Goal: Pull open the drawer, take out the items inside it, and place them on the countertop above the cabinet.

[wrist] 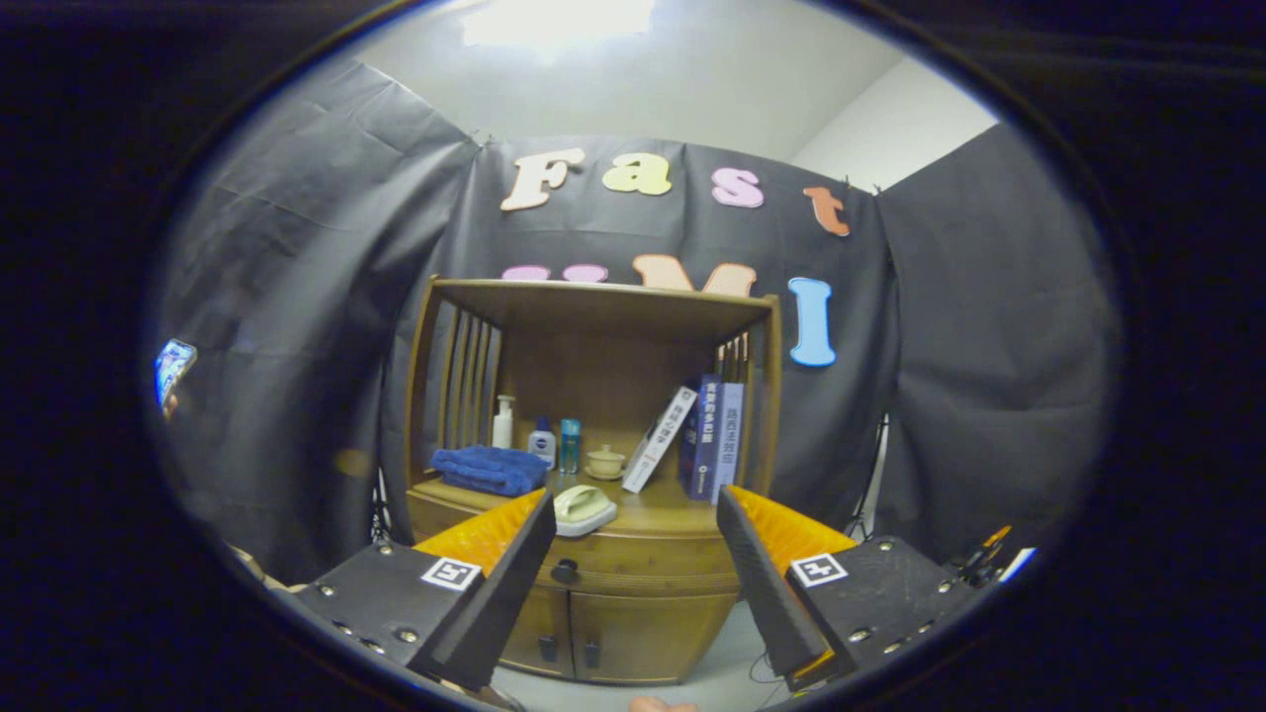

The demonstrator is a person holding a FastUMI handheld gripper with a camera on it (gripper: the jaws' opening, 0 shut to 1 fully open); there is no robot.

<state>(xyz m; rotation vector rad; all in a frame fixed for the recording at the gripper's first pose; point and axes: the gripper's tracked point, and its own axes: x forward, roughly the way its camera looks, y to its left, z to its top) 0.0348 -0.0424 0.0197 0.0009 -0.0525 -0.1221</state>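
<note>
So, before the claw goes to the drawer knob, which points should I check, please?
1. Claw open: ok, fingers wide apart, holding nothing.
2. Drawer state: closed, not yet pulled.
3. Knob in sight: ok, beside the left finger, beyond it.
4. Claw lined up with knob: not ok, knob sits left of the gap.
5. Free space on countertop: ok between soap dish and books.
6. Items inside drawer: cannot tell.
</note>
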